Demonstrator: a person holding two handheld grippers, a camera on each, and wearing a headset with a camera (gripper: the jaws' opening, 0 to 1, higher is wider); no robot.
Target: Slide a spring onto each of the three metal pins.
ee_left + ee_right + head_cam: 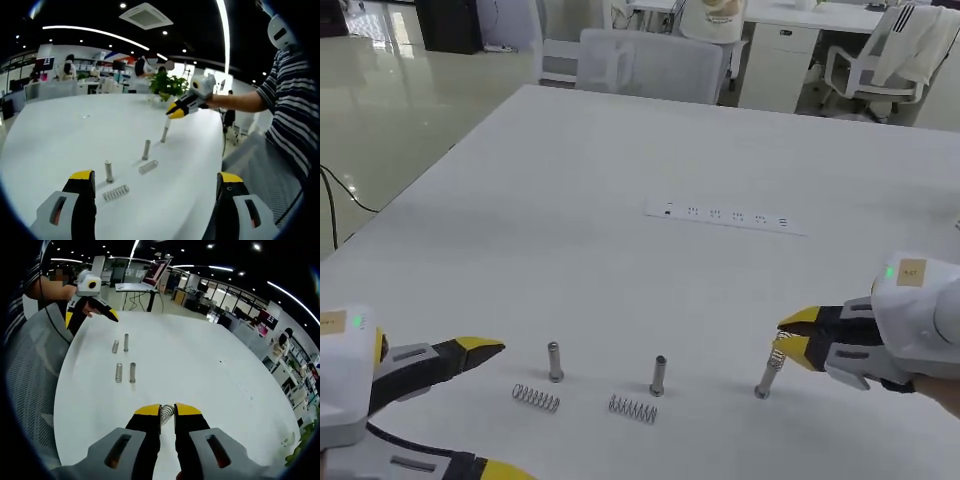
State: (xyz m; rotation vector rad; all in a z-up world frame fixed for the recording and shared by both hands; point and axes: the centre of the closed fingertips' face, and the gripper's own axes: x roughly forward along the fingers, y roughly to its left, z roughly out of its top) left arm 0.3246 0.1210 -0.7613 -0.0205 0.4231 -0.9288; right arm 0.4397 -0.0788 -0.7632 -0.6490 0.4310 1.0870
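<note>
Here the right hand-held gripper (167, 410) is clenched on a spring (167, 415) at the top of the leaning right pin (765, 382); pushing off-axis could topple it or flick the spring away; the left hand-held gripper (155, 177) hangs released near two loose springs (536, 398).

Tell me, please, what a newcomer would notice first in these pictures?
The right gripper is shut on a spring at the top of the right pin, near the front of the white table. Two loose springs lie flat, one by the left pin, one by the middle pin. The left gripper hangs open at the left.
</note>
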